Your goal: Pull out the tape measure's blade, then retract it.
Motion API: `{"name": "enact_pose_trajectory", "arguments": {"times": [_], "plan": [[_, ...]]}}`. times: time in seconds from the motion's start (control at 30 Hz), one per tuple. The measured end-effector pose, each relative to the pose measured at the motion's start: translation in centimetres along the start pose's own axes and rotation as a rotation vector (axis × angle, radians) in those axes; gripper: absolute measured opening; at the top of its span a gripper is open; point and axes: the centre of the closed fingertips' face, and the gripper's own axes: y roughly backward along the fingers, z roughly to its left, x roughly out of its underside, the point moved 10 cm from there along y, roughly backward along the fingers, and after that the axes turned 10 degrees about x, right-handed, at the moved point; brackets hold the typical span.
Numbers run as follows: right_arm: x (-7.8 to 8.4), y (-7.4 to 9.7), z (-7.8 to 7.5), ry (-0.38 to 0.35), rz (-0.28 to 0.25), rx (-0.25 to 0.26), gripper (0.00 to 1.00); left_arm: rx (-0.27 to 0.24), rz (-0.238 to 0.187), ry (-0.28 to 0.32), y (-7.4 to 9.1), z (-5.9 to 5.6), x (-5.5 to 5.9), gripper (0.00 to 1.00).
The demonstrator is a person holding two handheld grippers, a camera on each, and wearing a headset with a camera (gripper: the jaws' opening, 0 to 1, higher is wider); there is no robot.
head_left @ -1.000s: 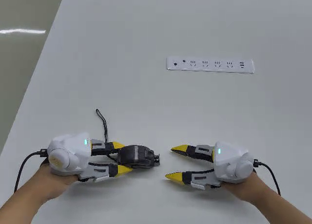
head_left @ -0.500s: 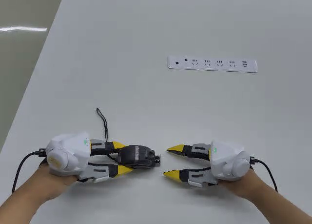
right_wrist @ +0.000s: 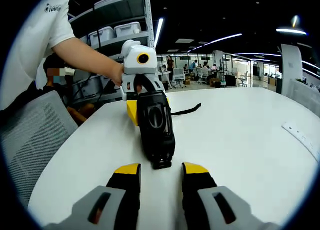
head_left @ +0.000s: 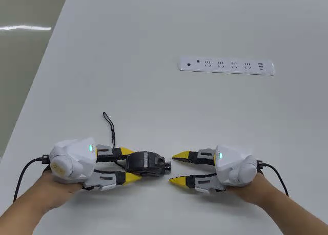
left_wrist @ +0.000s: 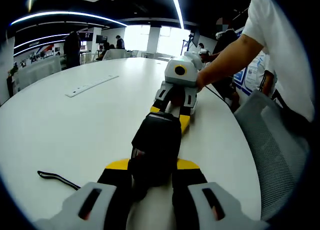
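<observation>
A black tape measure (head_left: 145,163) lies on the white table (head_left: 169,107), its blade end pointing right. My left gripper (head_left: 127,165) is shut on the tape measure's (left_wrist: 156,147) body from the left. The case's black wrist strap (head_left: 108,126) trails toward the far side. My right gripper (head_left: 176,168) stands open just right of the case, its yellow tips a short gap from the blade hook. In the right gripper view the tape measure (right_wrist: 156,126) sits right ahead of the open right gripper (right_wrist: 161,169), with the blade tab between and just beyond the tips.
A white power strip (head_left: 226,66) lies flat on the far right of the table. The table's left edge (head_left: 36,79) runs diagonally, with floor beyond. Cables trail from both grippers toward me. A grey chair (left_wrist: 280,140) stands beside the table.
My right gripper has moved left toward the tape measure's blade end, closing the gap. The left gripper and the case have stayed put.
</observation>
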Motion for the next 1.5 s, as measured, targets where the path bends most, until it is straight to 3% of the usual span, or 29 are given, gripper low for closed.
{"name": "enact_pose_trajectory", "arguments": {"times": [0.37,0.93,1.5], "plan": [[-0.11,-0.67,-0.02,0.017,0.011,-0.011,0.28,-0.001,0.004,-0.003,0.01,0.01,-0.02,0.27],[-0.11,-0.86,0.12,0.058,0.011,-0.017,0.14,-0.005,0.007,-0.005,-0.01,-0.12,-0.08,0.27],[0.06,-0.93,0.07,0.062,-0.004,-0.012,0.13,-0.007,0.002,-0.004,0.01,-0.1,0.0,0.27]]}}
